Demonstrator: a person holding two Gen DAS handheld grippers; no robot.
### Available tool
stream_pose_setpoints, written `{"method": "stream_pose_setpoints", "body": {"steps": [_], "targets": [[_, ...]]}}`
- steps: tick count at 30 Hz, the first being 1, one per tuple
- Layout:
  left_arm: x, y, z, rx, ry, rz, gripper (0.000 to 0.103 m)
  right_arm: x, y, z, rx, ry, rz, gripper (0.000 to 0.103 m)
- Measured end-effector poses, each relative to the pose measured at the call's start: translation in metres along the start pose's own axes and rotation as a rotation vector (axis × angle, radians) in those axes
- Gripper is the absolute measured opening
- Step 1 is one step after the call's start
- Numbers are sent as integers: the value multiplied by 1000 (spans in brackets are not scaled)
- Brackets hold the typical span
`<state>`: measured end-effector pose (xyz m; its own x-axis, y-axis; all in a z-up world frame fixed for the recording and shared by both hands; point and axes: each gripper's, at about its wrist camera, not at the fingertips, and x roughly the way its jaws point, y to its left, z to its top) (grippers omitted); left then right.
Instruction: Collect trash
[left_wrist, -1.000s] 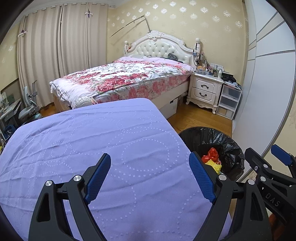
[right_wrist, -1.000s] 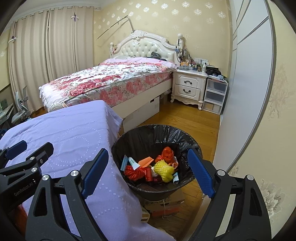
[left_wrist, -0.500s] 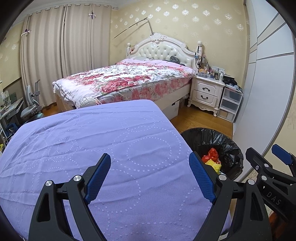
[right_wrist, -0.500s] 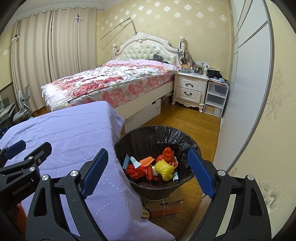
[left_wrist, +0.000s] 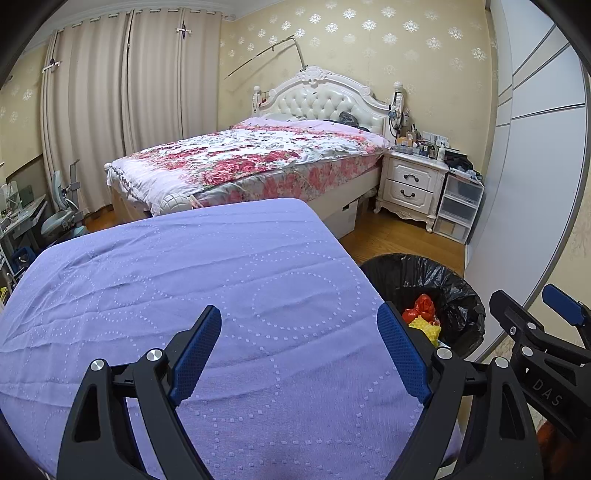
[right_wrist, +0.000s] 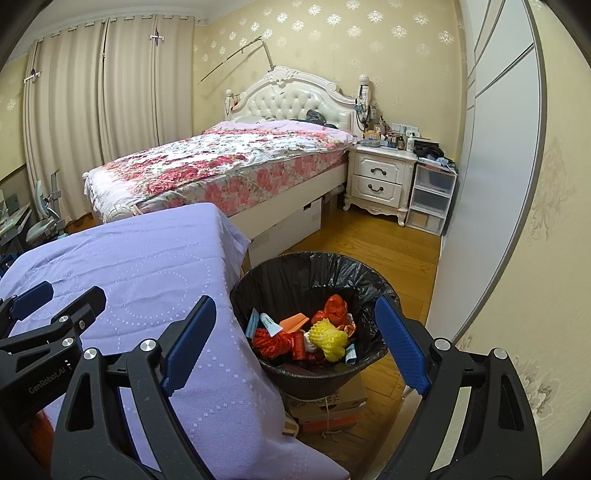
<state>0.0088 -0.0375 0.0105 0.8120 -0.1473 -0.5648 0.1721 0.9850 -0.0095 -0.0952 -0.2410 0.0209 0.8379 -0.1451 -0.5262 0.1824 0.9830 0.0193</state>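
Observation:
A black-lined trash bin (right_wrist: 295, 269) stands on the floor right of a table under a purple cloth (left_wrist: 184, 280). It holds several pieces of trash: a yellow foam net (right_wrist: 328, 338), red netting (right_wrist: 271, 341), a red bag (right_wrist: 334, 308), an orange paper scrap (right_wrist: 295, 321). The bin also shows in the left wrist view (left_wrist: 454, 291). My left gripper (left_wrist: 299, 350) is open and empty above the cloth. My right gripper (right_wrist: 295, 347) is open and empty above the bin. I see no trash on the cloth.
A flowered bed (left_wrist: 251, 158) stands behind the table. A white nightstand (right_wrist: 380, 181) and plastic drawers (right_wrist: 430, 199) are at the back right. A wardrobe (right_wrist: 491, 166) lines the right side. Cardboard boxes (right_wrist: 328, 402) sit under the bin. A chair (left_wrist: 62, 218) is at the left.
Both grippers have drawn back and risen slightly, so the views show a bit more of the room. Both stay open and empty.

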Motion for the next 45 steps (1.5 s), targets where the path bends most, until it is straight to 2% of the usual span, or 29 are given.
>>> {"method": "stream_pose_setpoints", "body": {"steps": [34,45], "targets": [[-5,1,1,-4,2,-5,84,0,2,1,-3,-1,3,86],[-5,-1,2,5,-1,14,84,0,3,1,-3,-1,3,86]]}}
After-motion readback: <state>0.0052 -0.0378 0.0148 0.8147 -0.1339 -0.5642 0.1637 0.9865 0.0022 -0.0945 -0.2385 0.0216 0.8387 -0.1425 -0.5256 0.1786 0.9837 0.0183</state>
